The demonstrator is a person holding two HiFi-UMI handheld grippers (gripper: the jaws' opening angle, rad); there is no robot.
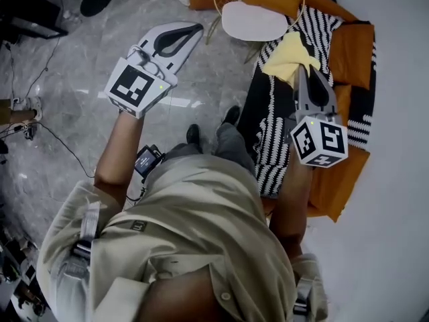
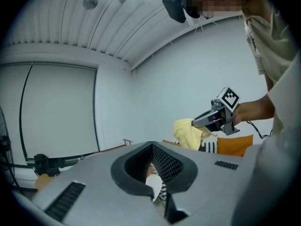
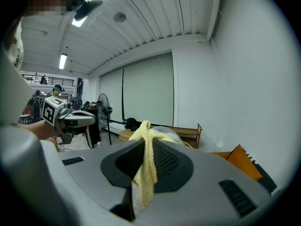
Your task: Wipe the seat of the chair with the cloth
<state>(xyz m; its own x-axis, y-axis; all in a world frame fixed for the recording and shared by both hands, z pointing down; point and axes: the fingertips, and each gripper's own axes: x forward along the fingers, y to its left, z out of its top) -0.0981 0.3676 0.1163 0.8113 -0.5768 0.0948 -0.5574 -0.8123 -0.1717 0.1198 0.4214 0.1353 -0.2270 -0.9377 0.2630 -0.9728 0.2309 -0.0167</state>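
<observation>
The right gripper is clamped on the yellow cloth, poised over the chair's striped seat — wiping looks barely begun, if at all. The left gripper hangs closed and empty.

"What lay on the marble floor?"

"A thin black cable trailed at nine o'clock, and a round black base sat at eleven."

"And from the right gripper view?"

"A standing fan stood at nine o'clock, and a wooden rack stood by the wall at four."
</observation>
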